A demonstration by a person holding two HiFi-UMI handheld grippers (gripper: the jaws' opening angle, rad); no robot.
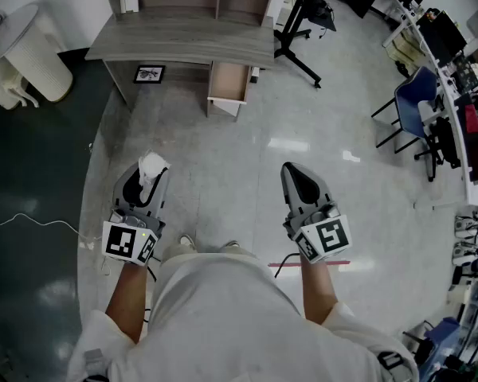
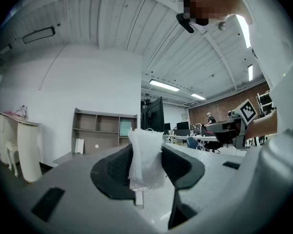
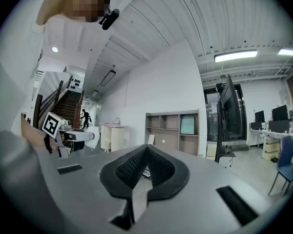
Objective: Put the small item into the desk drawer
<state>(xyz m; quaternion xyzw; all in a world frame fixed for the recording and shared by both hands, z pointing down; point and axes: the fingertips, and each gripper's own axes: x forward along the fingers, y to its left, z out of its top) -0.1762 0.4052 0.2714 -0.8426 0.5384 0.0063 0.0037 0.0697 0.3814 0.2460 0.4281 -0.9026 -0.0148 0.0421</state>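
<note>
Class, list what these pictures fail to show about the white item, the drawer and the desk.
- Back of the drawer: head view, hidden under the desk top.
- Lower part of the white item: left gripper view, covered by the left gripper jaws that clamp it.
- Image in the framed picture near the desk leg: head view, too small to read.

both held out fwd, level, side by side. l gripper [image 1: 146, 175] jaws clamped on small white item [image 1: 154, 164]; r gripper [image 1: 293, 173] jaws together, empty.

Open office; desk [image 1: 183, 42], blue chair [image 1: 418, 102], rows of monitors [image 2: 182, 126], brick wall [image 2: 219, 108]
</note>
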